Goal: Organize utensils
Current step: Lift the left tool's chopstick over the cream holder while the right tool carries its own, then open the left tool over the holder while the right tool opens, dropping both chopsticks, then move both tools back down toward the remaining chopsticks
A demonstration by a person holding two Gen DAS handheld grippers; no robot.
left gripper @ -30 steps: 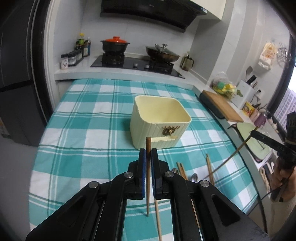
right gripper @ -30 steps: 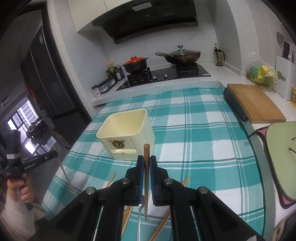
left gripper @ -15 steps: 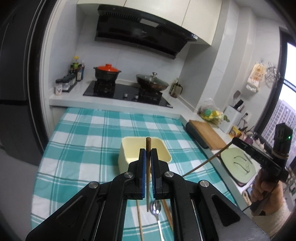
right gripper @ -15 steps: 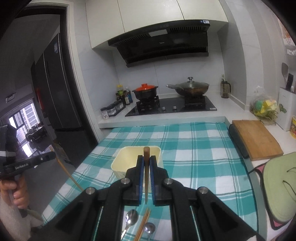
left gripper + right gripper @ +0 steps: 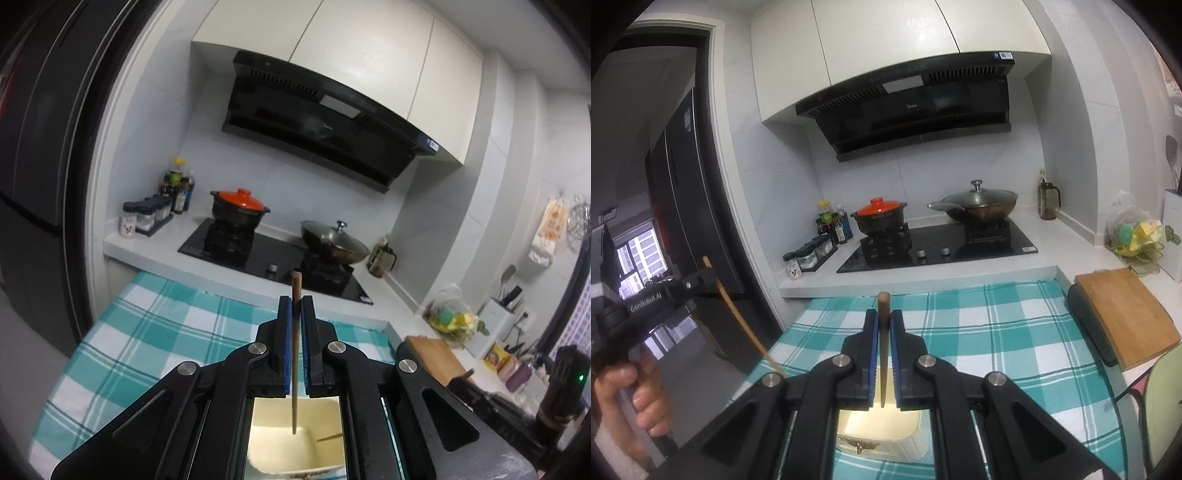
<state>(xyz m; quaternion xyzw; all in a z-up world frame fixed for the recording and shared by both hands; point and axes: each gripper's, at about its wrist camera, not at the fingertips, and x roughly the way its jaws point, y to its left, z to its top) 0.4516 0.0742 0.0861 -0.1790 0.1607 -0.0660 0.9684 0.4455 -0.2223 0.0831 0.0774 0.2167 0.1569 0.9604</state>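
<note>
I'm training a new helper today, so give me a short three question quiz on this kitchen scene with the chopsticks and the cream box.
1. True or false: the left gripper is empty.
2. What colour is the lid of the pot on the stove? A green, B orange-red, C white.
3. Fill in: the chopstick held by the left gripper hangs with its lower tip over the open cream ____.

Key: 1 false, its jaws are shut on a chopstick. 2 B. 3 box.

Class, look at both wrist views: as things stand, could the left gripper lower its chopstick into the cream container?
Probably yes. The left gripper holds its chopstick upright over the open cream container, with nothing between tip and opening.
</note>
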